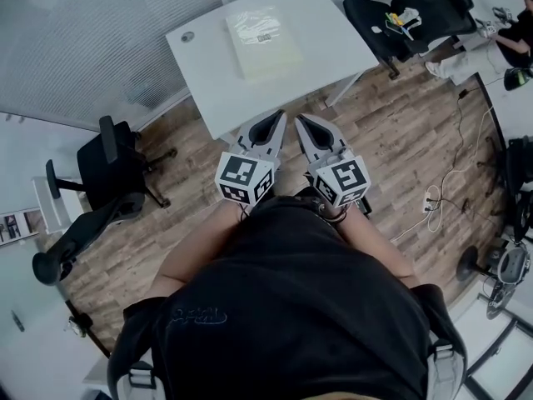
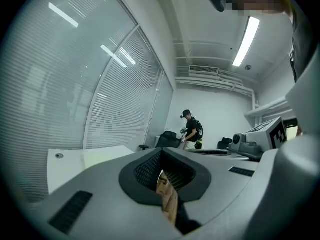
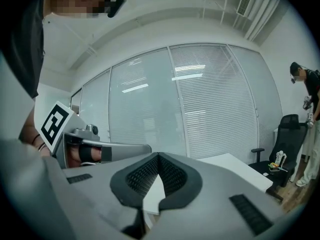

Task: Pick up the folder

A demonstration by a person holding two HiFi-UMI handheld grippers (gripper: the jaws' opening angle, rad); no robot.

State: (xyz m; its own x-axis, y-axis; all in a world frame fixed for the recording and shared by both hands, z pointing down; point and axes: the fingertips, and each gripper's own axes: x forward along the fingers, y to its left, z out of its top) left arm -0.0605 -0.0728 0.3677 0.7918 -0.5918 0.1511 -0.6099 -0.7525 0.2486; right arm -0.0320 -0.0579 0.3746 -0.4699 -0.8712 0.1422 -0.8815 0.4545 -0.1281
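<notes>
Looks smooth, matt white on the table. Shows pale cream with a glossy, clear-plastic sheen on the folder. Reads as brown wood-grain planks, low in sheen, across the floor. Matt grey plastic on the left gripper and right gripper, with black, finely ribbed pads. Soft black cloth on the shirt.

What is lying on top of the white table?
A pale folder lies flat on the white table, and a round cable hole sits near its left corner. The tabletop under the folder is covered.
</notes>
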